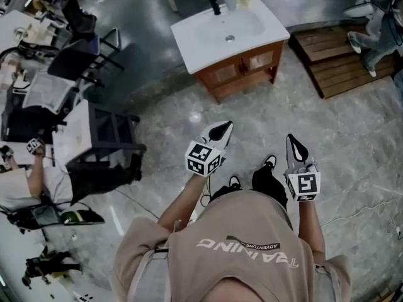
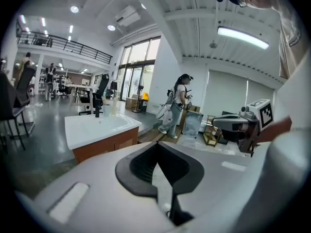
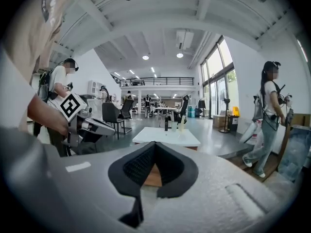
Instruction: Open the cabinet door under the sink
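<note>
The white sink point(image 1: 230, 27) sits on a brown wooden cabinet point(image 1: 242, 68) at the top middle of the head view, well ahead of me across bare floor. Its two doors are closed, with small dark knobs at the middle. My left gripper point(image 1: 221, 131) and right gripper point(image 1: 295, 148) are held out side by side at waist height, pointing toward it, both shut and empty. The left gripper view shows the sink point(image 2: 99, 126) and cabinet point(image 2: 104, 147) to the left beyond the jaws of the left gripper point(image 2: 159, 154). In the right gripper view the sink point(image 3: 167, 136) stands straight ahead of the right gripper point(image 3: 154, 149).
A wooden pallet platform point(image 1: 334, 58) lies right of the cabinet, with a person point(image 1: 378, 24) standing on it. Desks and black chairs point(image 1: 94, 134) crowd the left side, with a seated person point(image 1: 25, 181). A faucet point(image 1: 216, 5) and cup point(image 1: 230, 0) stand on the sink.
</note>
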{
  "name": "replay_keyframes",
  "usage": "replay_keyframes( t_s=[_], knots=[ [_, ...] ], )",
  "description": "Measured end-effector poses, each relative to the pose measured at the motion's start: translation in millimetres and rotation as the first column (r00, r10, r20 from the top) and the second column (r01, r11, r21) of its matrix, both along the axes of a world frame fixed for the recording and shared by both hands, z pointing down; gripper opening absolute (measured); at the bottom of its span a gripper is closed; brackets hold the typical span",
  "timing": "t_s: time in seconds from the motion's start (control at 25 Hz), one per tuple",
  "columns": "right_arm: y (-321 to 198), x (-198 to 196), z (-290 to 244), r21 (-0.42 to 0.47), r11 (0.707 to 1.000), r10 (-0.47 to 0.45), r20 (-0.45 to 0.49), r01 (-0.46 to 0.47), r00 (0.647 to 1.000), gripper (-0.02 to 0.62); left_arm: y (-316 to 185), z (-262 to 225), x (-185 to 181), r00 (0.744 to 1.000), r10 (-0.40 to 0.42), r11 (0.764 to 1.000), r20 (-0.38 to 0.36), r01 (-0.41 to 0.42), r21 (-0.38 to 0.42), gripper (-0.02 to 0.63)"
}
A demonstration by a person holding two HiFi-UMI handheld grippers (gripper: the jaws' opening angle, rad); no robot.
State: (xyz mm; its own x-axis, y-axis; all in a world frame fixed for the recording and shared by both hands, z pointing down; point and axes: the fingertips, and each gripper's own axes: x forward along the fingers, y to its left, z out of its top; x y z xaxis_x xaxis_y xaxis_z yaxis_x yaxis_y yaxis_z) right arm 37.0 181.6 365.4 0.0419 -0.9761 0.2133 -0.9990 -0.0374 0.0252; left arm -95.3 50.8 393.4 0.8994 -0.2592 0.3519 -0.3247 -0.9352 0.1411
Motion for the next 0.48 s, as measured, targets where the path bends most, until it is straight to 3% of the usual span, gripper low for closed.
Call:
replay_keyframes(
  t_s=[0.08,0.2,0.36,0.48],
  knots=[
    [-21,23,-1,0.031,1.0,-0.005,0.005,0.005,1.0,0.002,-11,-9,25,1.0,0.017,0.999,0.024,-0.018,0.041,0.014],
    [-38,51,6,0.031,0.999,-0.023,0.049,0.021,0.999,0.002,-23,-24,64,1.0,0.006,1.0,-0.029,-0.005,0.018,0.014],
    [-54,76,6,0.027,0.997,-0.075,0.12,0.072,0.99,0.002,-50,-41,95,0.987,-0.116,0.993,-0.111,0.115,-0.017,0.014],
    [-66,85,9,0.016,0.992,-0.128,0.112,0.127,0.985,0.002,-63,-43,112,0.98,-0.165,0.986,-0.109,0.165,-0.005,0.014]
  ],
)
